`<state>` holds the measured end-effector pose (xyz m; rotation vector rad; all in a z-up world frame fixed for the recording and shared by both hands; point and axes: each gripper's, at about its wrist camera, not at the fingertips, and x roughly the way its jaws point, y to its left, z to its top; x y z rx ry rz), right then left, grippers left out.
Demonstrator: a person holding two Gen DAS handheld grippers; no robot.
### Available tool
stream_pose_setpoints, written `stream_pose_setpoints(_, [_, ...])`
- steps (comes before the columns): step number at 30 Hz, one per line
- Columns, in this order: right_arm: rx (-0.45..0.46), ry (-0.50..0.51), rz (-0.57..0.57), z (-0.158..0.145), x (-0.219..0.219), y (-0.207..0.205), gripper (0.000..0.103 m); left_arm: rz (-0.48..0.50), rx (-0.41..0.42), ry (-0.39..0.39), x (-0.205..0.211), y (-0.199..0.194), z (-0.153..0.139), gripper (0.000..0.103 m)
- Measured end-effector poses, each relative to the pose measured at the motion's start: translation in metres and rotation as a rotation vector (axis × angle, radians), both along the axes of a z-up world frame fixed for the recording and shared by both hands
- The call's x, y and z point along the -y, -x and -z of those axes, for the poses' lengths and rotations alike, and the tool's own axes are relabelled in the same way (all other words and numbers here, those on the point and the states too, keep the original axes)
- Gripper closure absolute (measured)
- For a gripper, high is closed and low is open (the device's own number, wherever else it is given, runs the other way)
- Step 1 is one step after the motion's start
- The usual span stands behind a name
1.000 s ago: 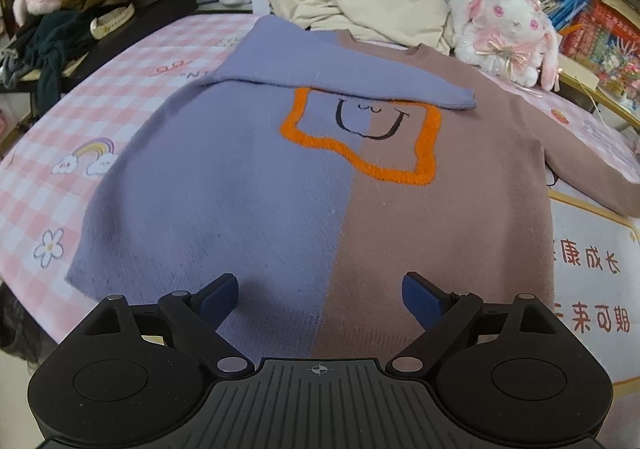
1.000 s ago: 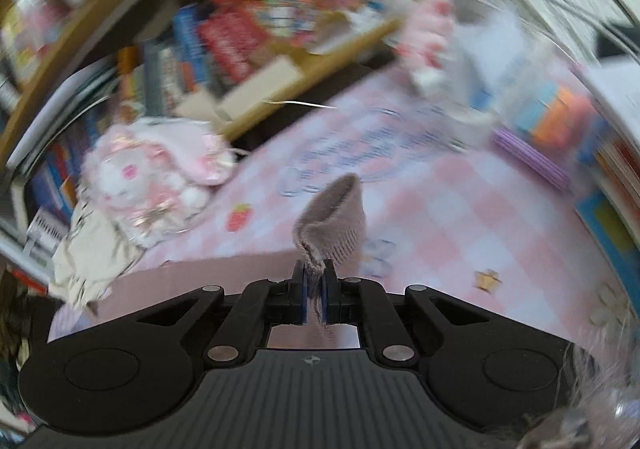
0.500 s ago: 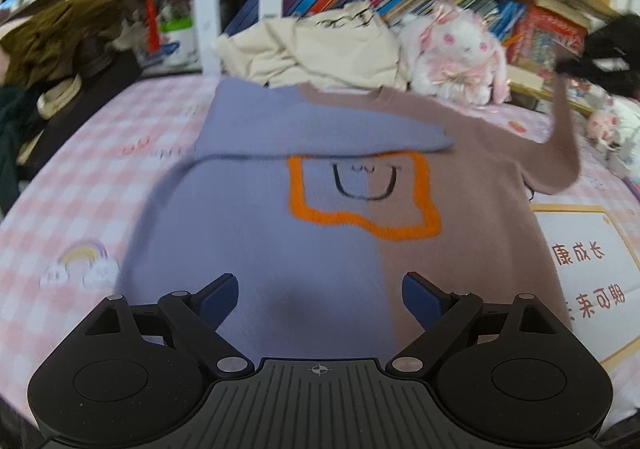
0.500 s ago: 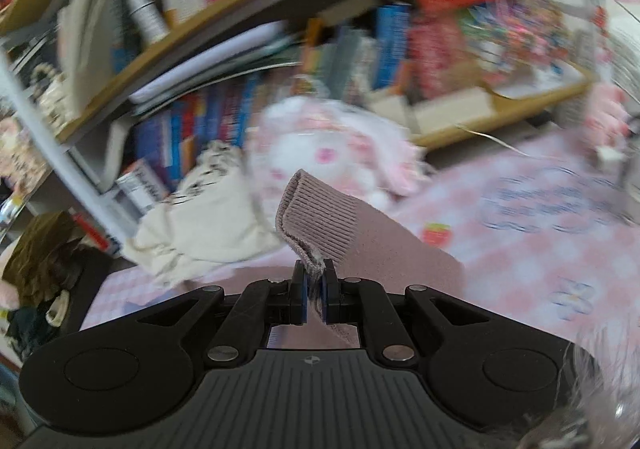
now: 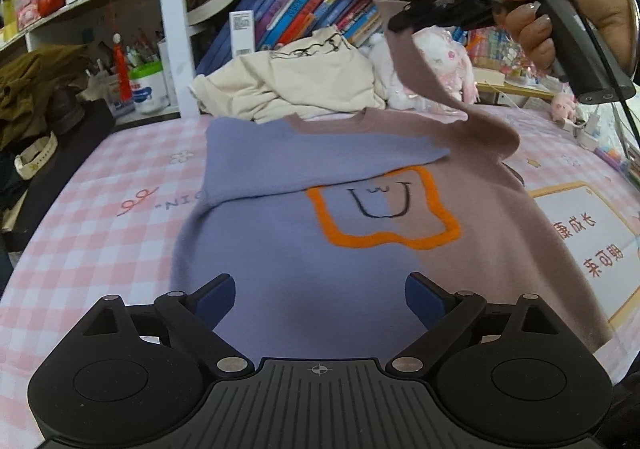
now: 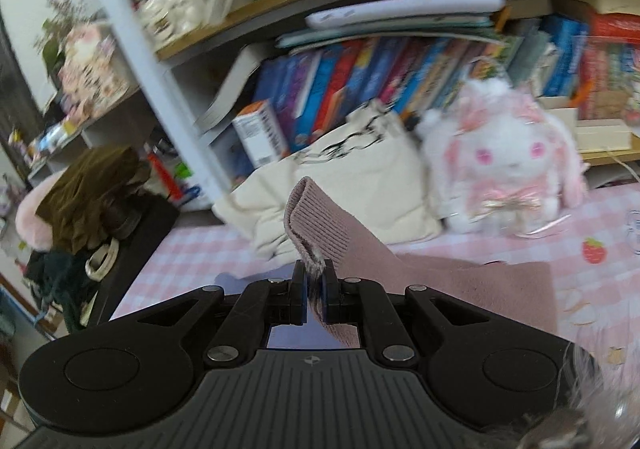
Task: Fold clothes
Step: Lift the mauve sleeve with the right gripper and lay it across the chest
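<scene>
A half blue, half mauve sweater (image 5: 320, 249) with an orange-framed smiley lies flat on the pink checked table. Its blue sleeve (image 5: 320, 161) is folded across the chest. My left gripper (image 5: 320, 299) hovers open over the sweater's hem, nothing between its fingers. My right gripper (image 6: 314, 291) is shut on the ribbed cuff of the mauve sleeve (image 6: 316, 225). In the left wrist view that gripper (image 5: 396, 25), held by a hand, lifts the mauve sleeve (image 5: 424, 69) high above the sweater's right shoulder.
A cream garment (image 5: 304, 81) and a pink plush rabbit (image 6: 504, 165) sit at the table's back edge under book shelves. Dark clothes (image 5: 36, 89) pile at the left. A printed mat (image 5: 584, 241) lies right of the sweater.
The right gripper has carried the mauve sleeve up and leftward over the sweater. The left gripper has tilted up and stayed open above the hem.
</scene>
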<state>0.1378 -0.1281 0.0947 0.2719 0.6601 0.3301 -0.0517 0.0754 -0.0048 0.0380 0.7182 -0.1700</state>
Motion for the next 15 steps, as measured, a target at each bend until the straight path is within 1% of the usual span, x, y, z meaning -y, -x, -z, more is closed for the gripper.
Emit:
stream_pose_setpoints(5, [-0.014, 0.039, -0.028, 0.008, -0.038, -0.005, 0.096, 0.019, 0.016, 0.002, -0.019, 0.0, -0.001, 0.009])
stream_pose_setpoints(12, [-0.039, 0.041, -0.051, 0.019, -0.072, -0.014, 0.096, 0.016, 0.007, 0.003, -0.037, 0.001, 0.002, 0.009])
stream_pose_setpoints(15, [-0.064, 0.039, -0.07, 0.025, -0.081, -0.017, 0.096, 0.015, 0.002, 0.001, -0.042, 0.002, 0.003, 0.008])
